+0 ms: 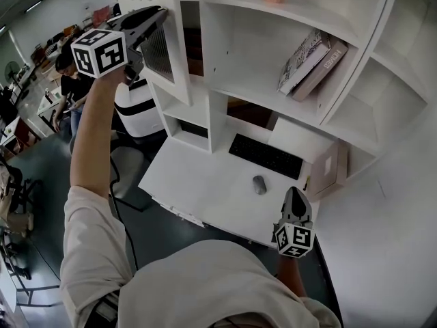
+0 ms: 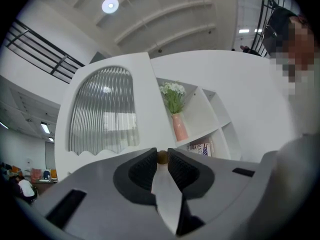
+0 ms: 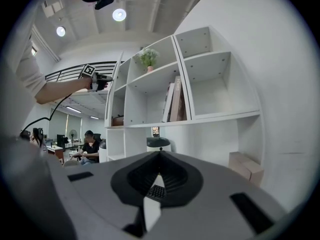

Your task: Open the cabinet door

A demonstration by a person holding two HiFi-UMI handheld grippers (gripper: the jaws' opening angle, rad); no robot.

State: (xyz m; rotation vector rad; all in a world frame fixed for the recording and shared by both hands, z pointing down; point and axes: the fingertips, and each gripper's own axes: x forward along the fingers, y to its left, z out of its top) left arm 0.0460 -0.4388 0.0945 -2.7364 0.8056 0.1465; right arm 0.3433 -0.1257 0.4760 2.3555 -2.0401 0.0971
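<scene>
**White shelf unit over a desk: left gripper clamped on the door knob, right gripper closed and empty**

Head view. White open shelving rises over a white desk (image 1: 198, 183) that carries a dark keyboard (image 1: 265, 156) and a mouse (image 1: 259, 184). A cardboard box (image 1: 331, 169) stands at the desk's right end, and books (image 1: 311, 63) lean in a middle compartment. We find the left gripper (image 1: 162, 14) raised on an outstretched arm to the unit's upper left. It sits against the cabinet door (image 1: 158, 50), a white frame round ribbed glass. The door appears swung a little out from the unit's face. The right gripper (image 1: 295, 191) hangs low over the desk's near edge, well apart from the door. A seated person (image 1: 68, 80) is visible in the office behind.

Left gripper view. We record the jaws drawn close on a small brass knob (image 2: 162, 157), with both pads pressing it. The arched ribbed pane fills the left of the view. To its right a pink vase (image 2: 178, 126) of white flowers stands on a shelf, with the books below it.

Right gripper view. We see the jaw tips met, with nothing between them. The gripper faces the shelf unit from low down. A white appliance (image 3: 159, 144) stands in the lower bay. At the upper left, the left gripper sits at the door's outer edge, and the door juts out from the top-left compartment.
</scene>
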